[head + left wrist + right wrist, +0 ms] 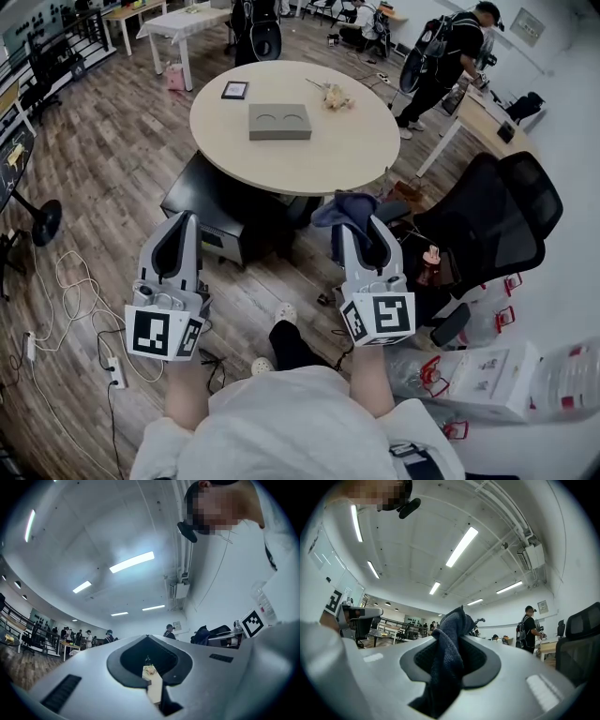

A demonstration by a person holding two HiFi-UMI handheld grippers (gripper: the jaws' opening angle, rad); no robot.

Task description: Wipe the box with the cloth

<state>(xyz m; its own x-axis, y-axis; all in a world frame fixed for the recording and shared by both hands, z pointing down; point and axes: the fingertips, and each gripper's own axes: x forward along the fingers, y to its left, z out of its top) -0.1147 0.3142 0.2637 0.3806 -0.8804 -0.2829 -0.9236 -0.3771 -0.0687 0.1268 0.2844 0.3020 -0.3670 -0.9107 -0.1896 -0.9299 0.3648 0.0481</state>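
Note:
A flat grey box (279,121) with two round dents lies in the middle of the round beige table (337,155), well ahead of both grippers. My right gripper (355,223) is shut on a dark blue cloth (343,209), which bunches up out of its jaws; in the right gripper view the cloth (449,653) fills the slot between them. My left gripper (184,219) is held at the same height to the left, jaws together with nothing in them. In the left gripper view only a thin slit shows between the jaws. Both grippers are short of the table, above the floor.
On the table also lie a small black picture frame (234,90) and a small light-coloured object (335,96). A black cabinet (208,208) stands under the table's near edge. A black office chair (502,214) is at the right. Cables (66,281) run across the floor at the left. A person (450,54) stands beyond the table.

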